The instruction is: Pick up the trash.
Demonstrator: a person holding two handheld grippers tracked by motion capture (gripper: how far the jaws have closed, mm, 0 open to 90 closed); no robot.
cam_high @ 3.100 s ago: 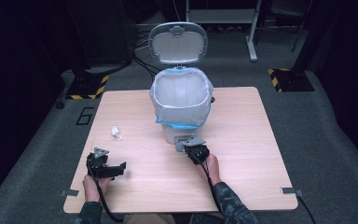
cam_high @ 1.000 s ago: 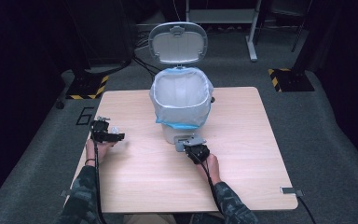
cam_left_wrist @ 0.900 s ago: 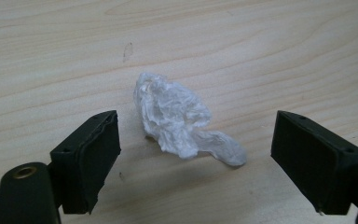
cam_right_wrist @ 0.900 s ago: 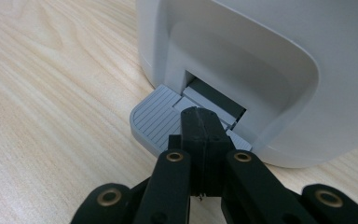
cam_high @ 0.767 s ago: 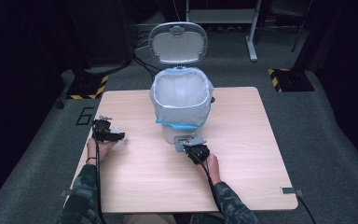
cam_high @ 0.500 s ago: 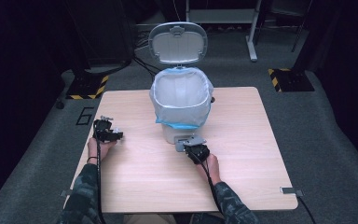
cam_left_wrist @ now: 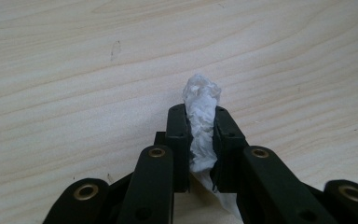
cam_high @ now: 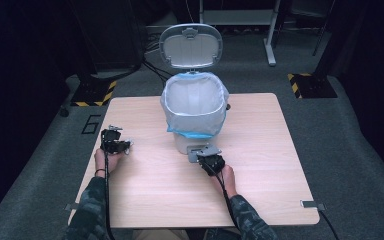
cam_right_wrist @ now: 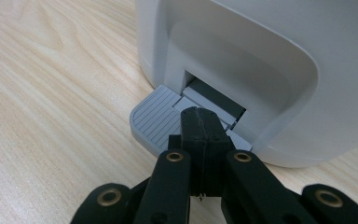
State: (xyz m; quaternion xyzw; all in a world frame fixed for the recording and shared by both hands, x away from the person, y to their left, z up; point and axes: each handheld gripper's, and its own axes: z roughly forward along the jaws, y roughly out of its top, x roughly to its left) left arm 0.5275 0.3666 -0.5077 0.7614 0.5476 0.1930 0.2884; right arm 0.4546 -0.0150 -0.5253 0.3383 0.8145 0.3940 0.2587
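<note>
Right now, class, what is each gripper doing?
Left gripper: closed on a crumpled white tissue.
Right gripper: closed, empty, on the white bin's grey ribbed pedal.

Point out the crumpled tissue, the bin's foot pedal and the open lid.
tissue [cam_left_wrist: 201, 100]: left gripper view, crumpled tip sticking out past the jaws.
pedal [cam_right_wrist: 154, 119]: right gripper view, ribbed grey top face.
lid [cam_high: 190, 46]: high view, middle of its raised inner face.

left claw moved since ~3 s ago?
Yes. The left claw has gone forward along the table's left edge, away from the near edge, and is now shut on the crumpled tissue.
</note>
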